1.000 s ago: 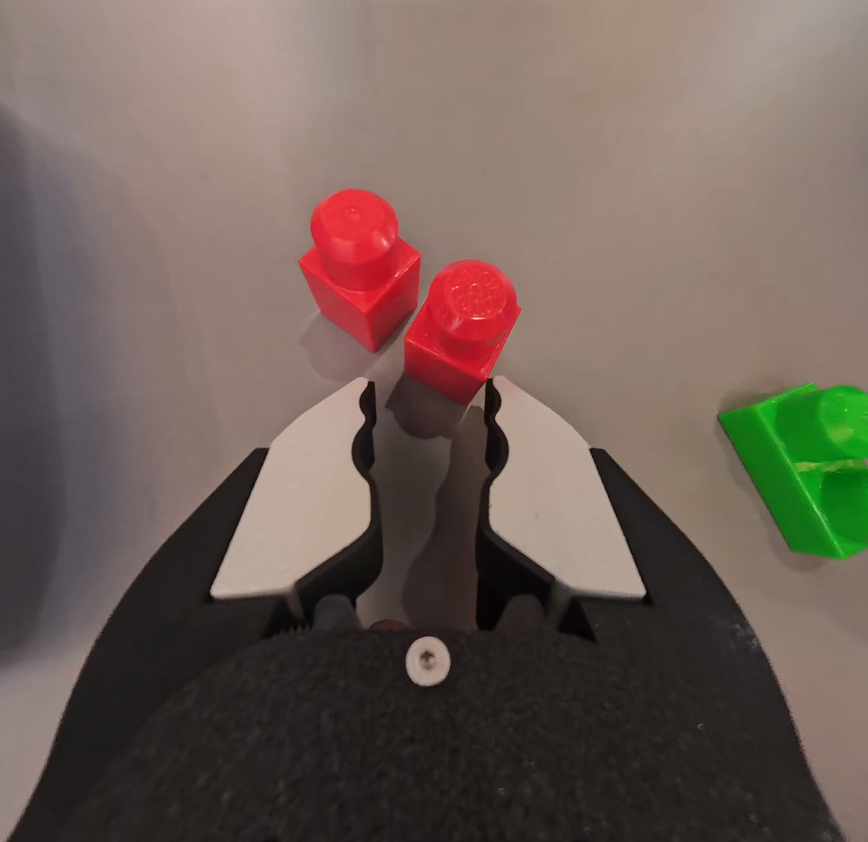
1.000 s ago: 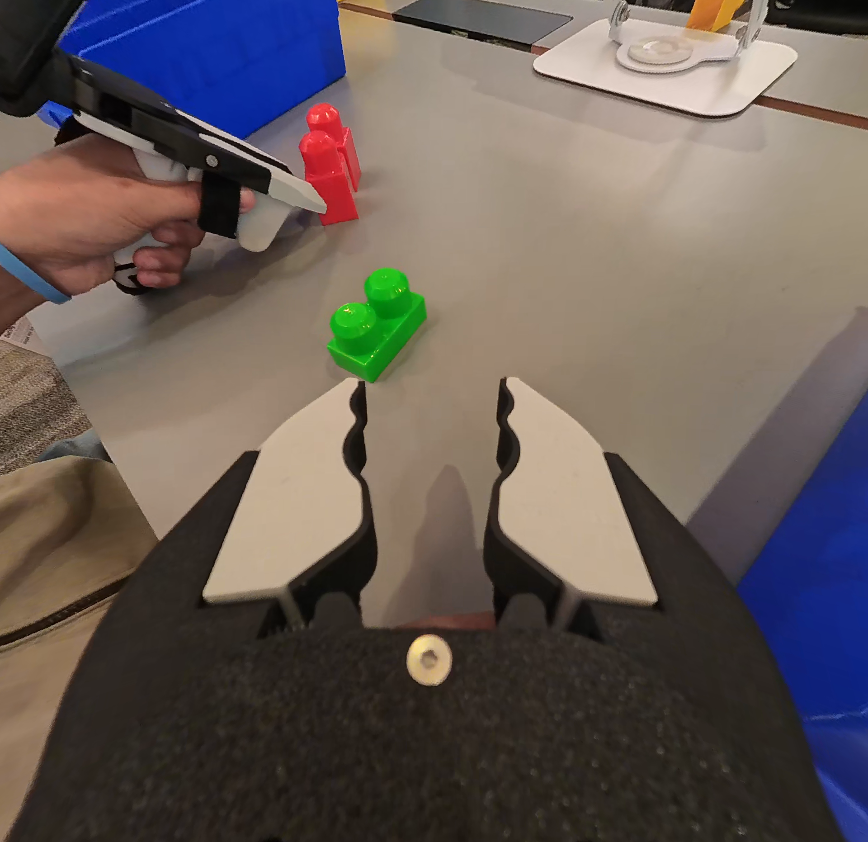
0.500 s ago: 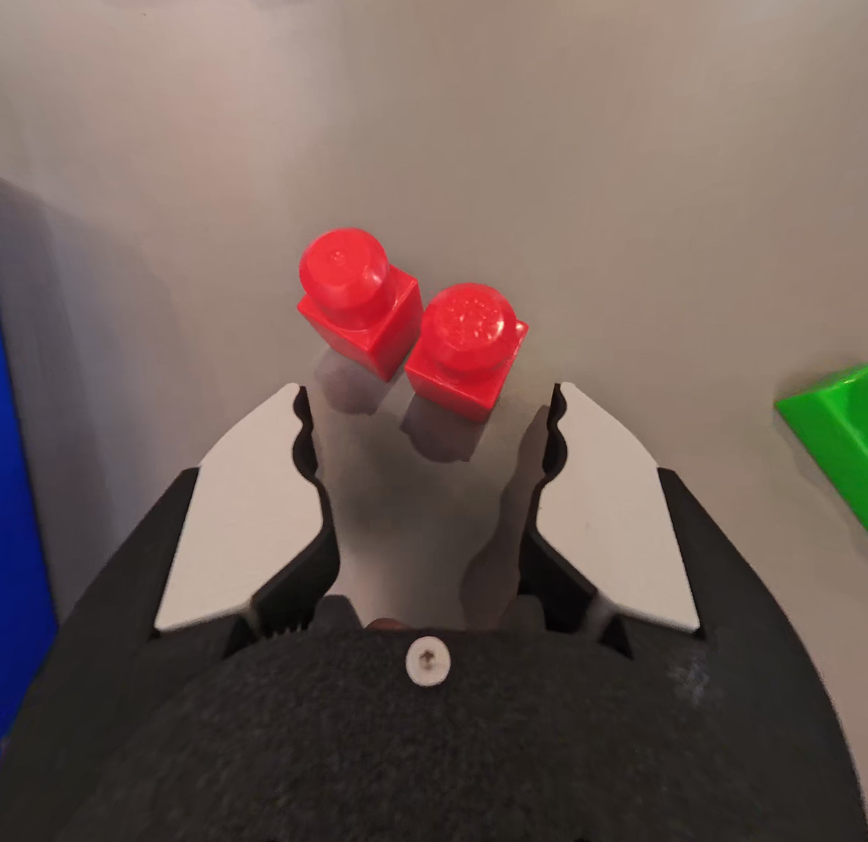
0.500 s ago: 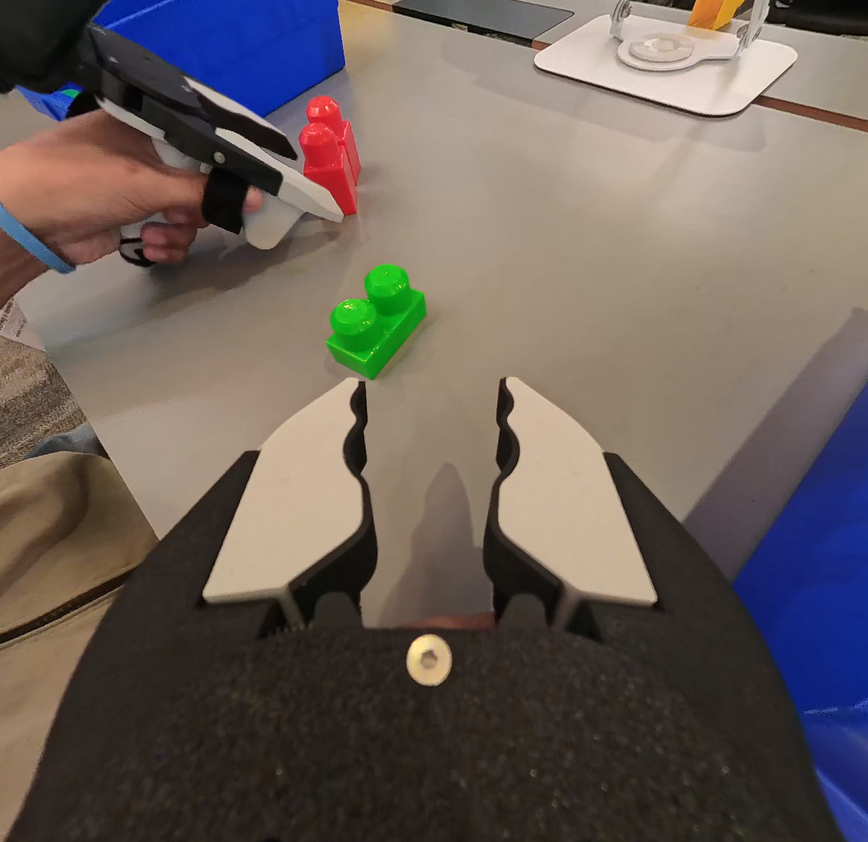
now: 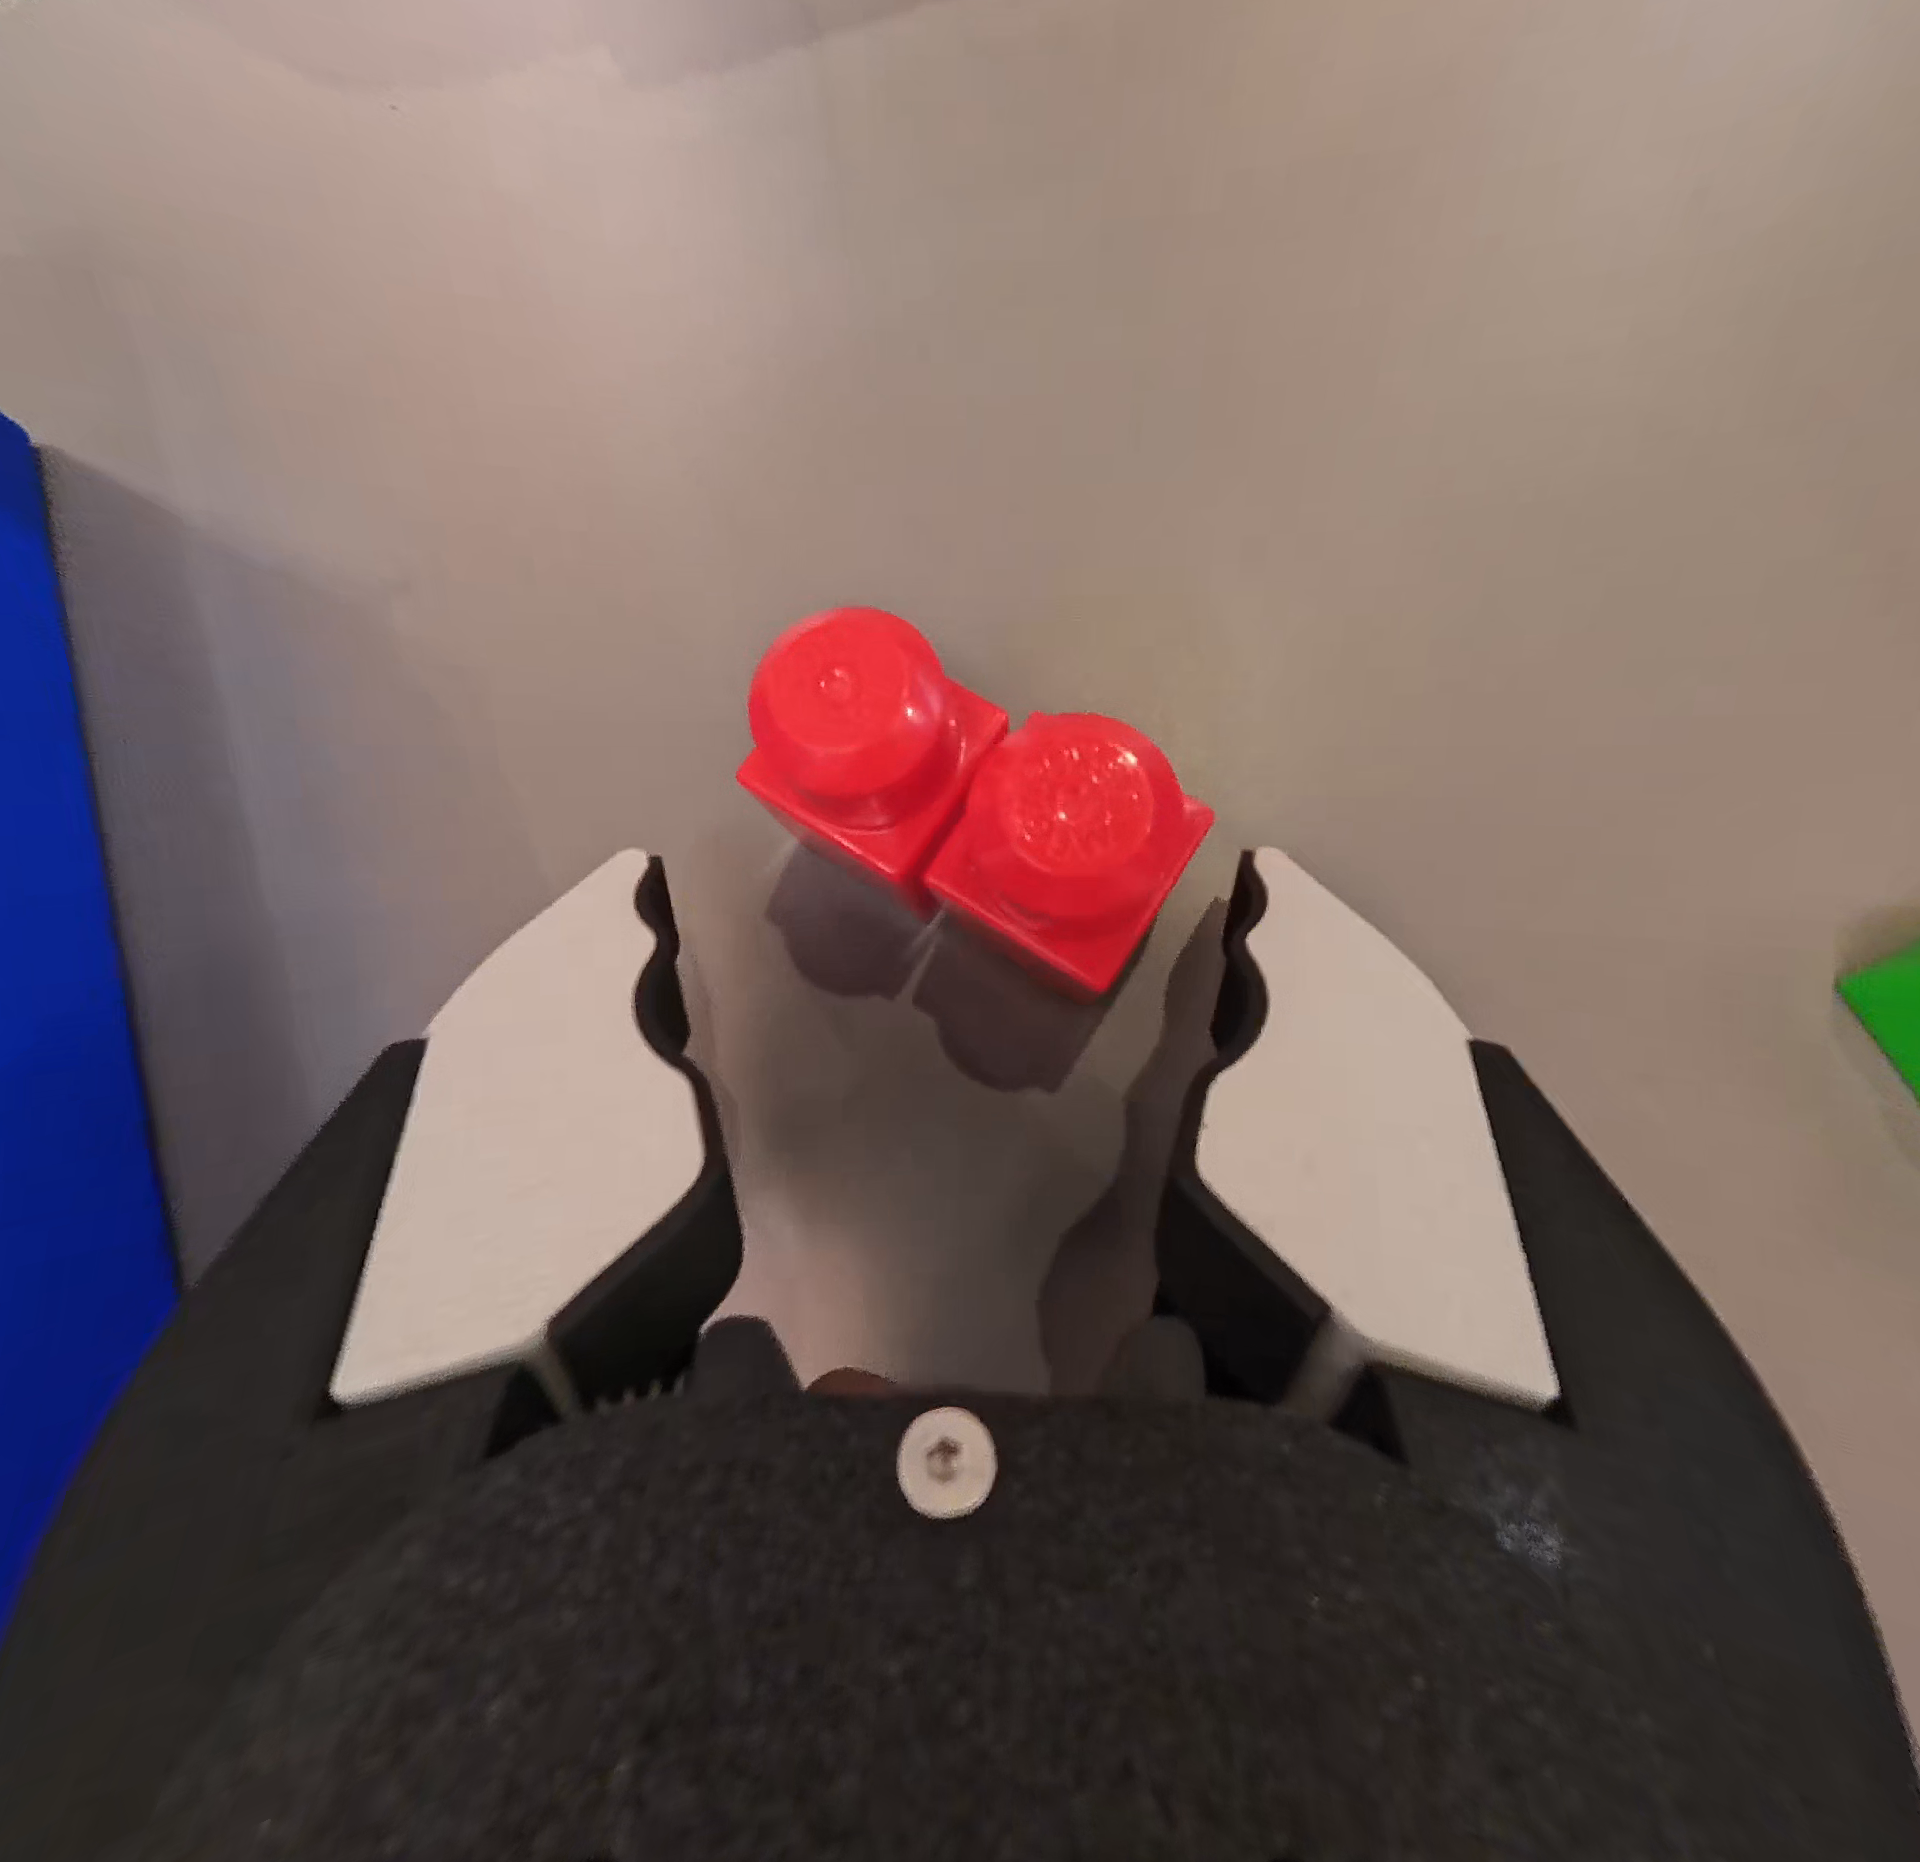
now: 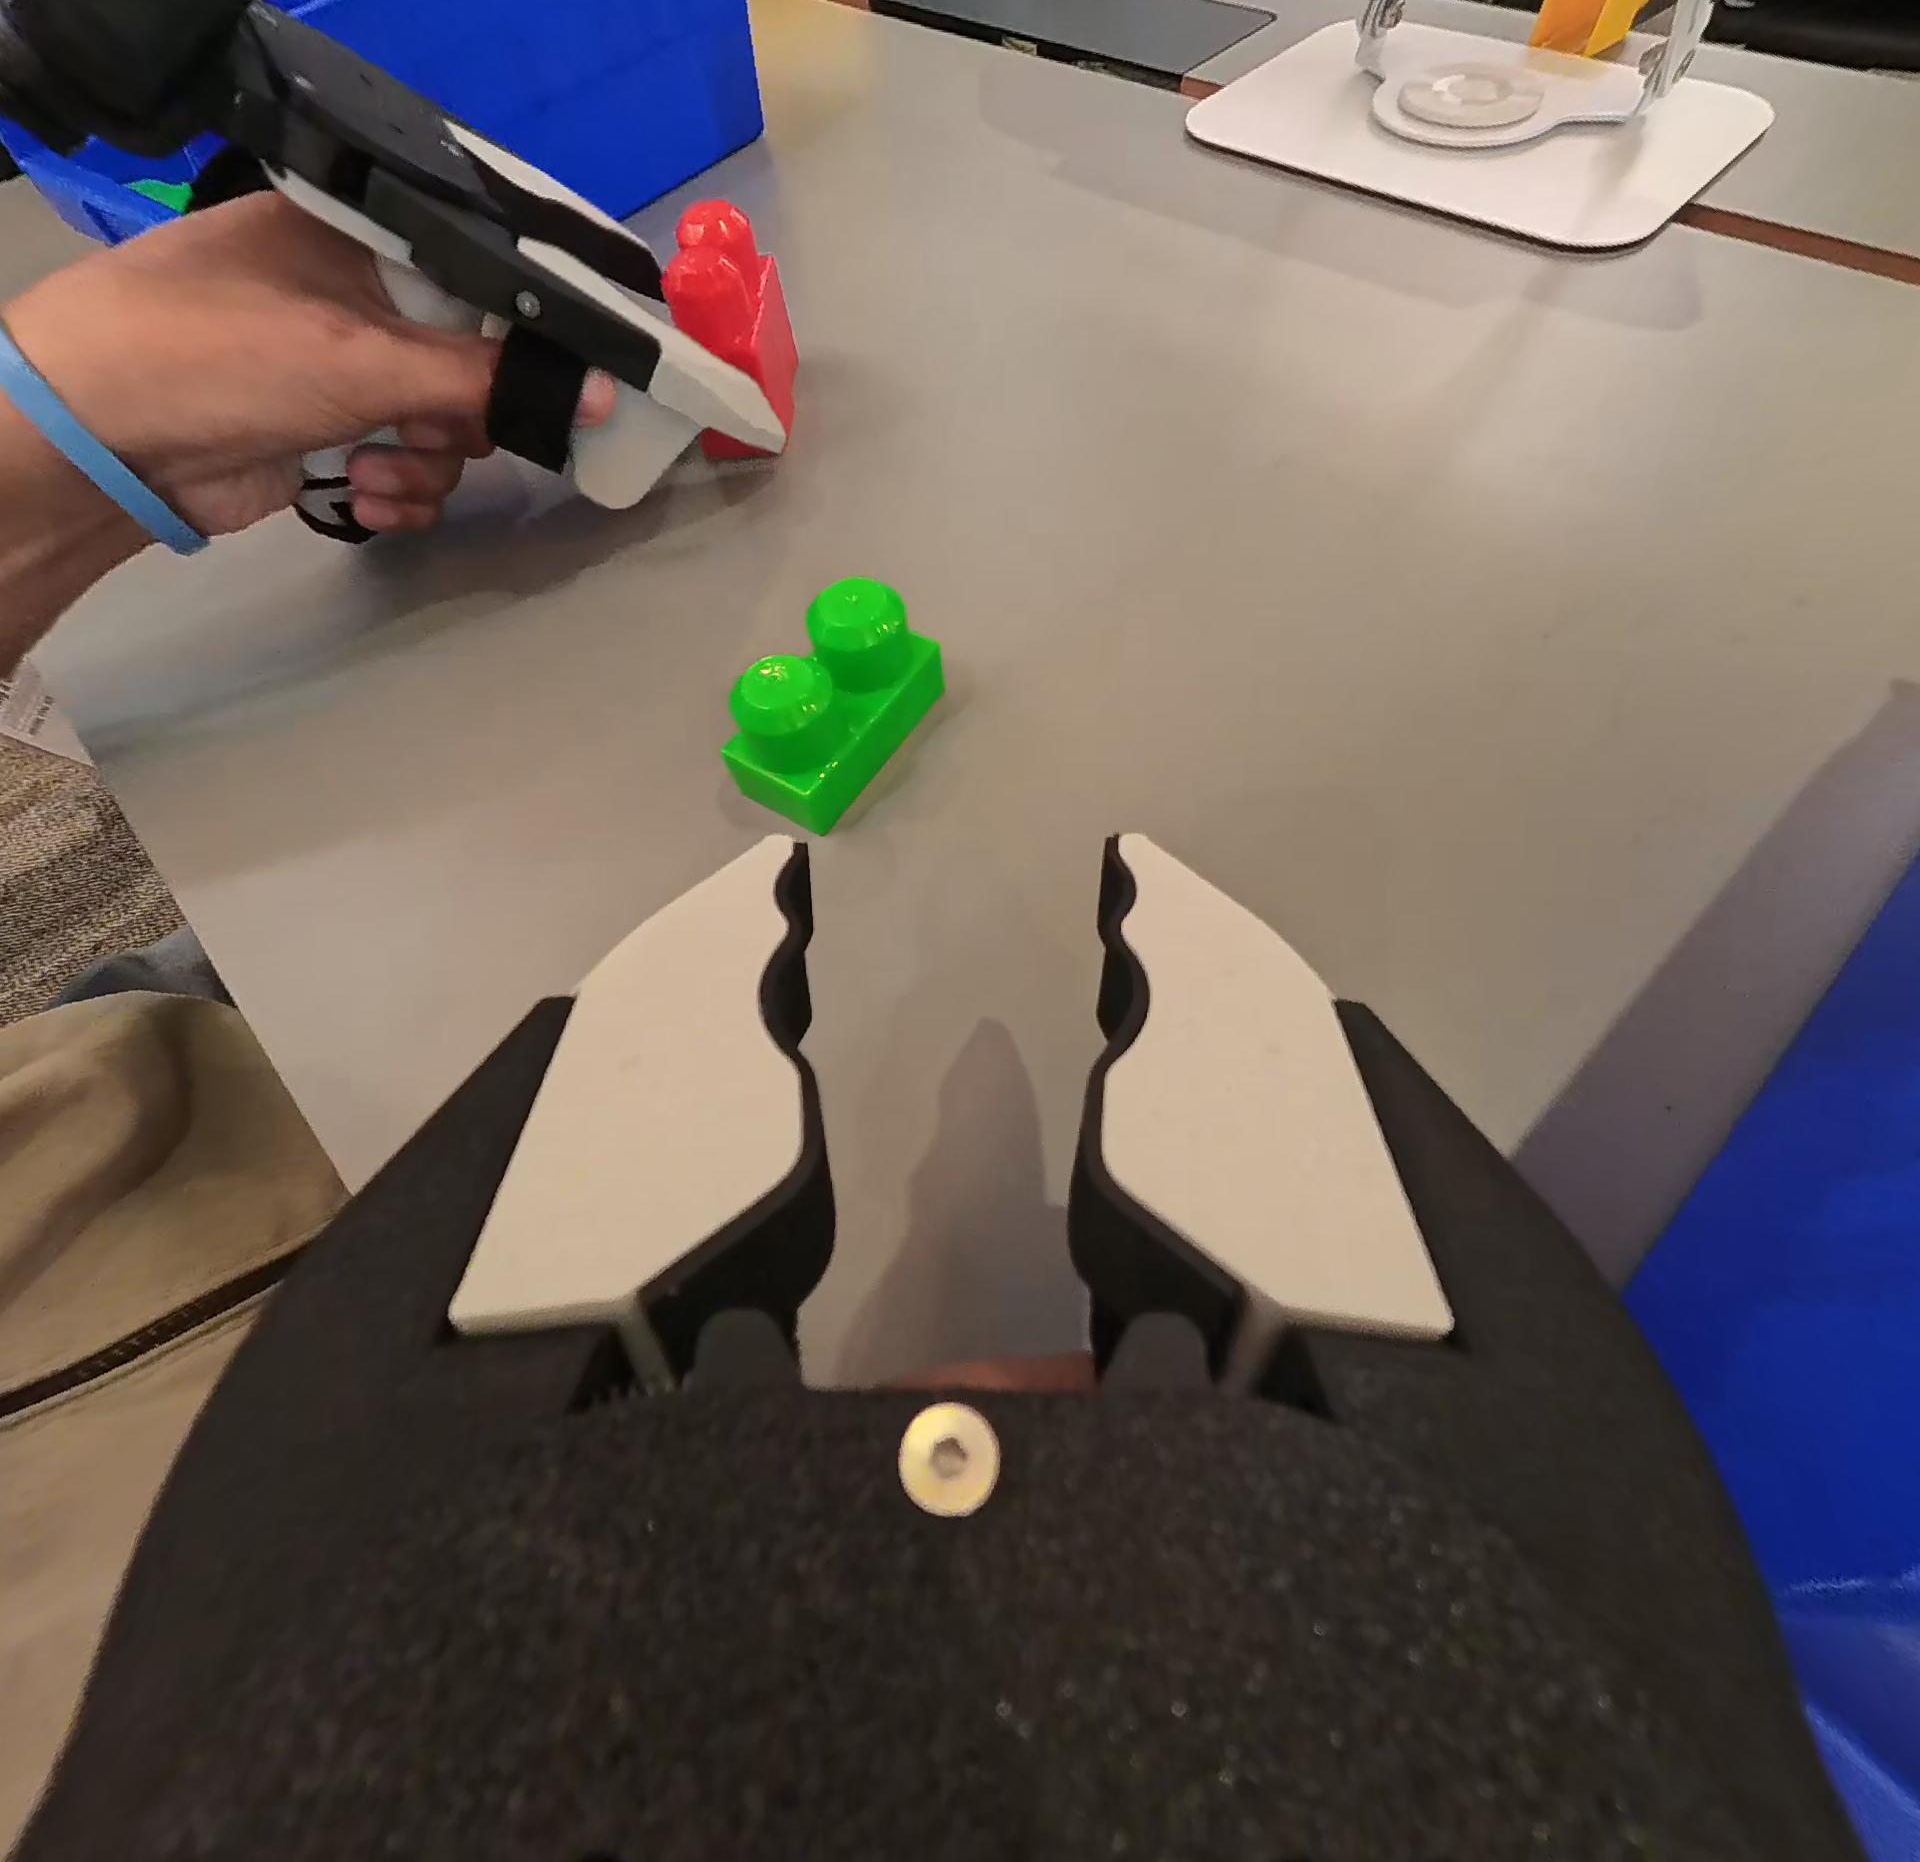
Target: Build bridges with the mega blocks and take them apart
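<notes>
Two red single-stud blocks stand side by side on the grey table, touching: the left one (image 5: 862, 732) and the right one (image 5: 1070, 846). My left gripper (image 5: 945, 867) is open wide and empty, its fingertips just short of the pair, one to each side. In the right wrist view the red blocks (image 6: 743, 316) sit right at the left gripper's (image 6: 727, 399) tips. A green two-stud block (image 6: 831, 706) lies on the table just ahead of my right gripper (image 6: 956, 851), which is open and empty. Its corner shows in the left wrist view (image 5: 1886, 1012).
A blue bin (image 6: 561, 56) stands at the far left behind the red blocks, also seen in the left wrist view (image 5: 62, 877). A white stand on a board (image 6: 1475, 119) and a dark flat panel (image 6: 1070, 10) sit at the back. A blue surface (image 6: 1787, 1241) lies right.
My left gripper opened wider and moved forward and down over the red blocks, which now stand touching. The right gripper and green block have not moved.
</notes>
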Tool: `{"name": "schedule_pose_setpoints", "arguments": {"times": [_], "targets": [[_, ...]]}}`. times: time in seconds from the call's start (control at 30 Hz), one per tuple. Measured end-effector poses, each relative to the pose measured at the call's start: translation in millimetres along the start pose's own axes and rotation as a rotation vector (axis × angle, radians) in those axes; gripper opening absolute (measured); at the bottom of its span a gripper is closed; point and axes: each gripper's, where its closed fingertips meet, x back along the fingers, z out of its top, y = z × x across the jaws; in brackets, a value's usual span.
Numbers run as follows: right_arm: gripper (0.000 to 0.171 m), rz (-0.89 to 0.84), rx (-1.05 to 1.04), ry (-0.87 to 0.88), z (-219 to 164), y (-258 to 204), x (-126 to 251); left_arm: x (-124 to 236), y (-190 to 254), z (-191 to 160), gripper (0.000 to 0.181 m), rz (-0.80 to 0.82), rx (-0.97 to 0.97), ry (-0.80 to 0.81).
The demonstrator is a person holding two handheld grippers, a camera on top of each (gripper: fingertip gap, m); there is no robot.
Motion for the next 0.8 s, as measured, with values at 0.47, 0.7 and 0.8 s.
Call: {"name": "schedule_pose_setpoints", "arguments": {"times": [0.47, 0.7, 0.8], "targets": [[0.053, 0.002, -0.011, -0.003, -2, 3, 0, -5, 24, -3, 0.099, -0.182, 0.048, -0.021], [0.053, 0.001, -0.012, -0.004, -3, 4, 0, -2, 25, 0, 0.097, -0.191, 0.044, -0.010], [0.053, 0.003, -0.011, -0.010, -4, 3, -2, -1, 28, -3, 0.096, -0.202, 0.047, -0.015]]}}
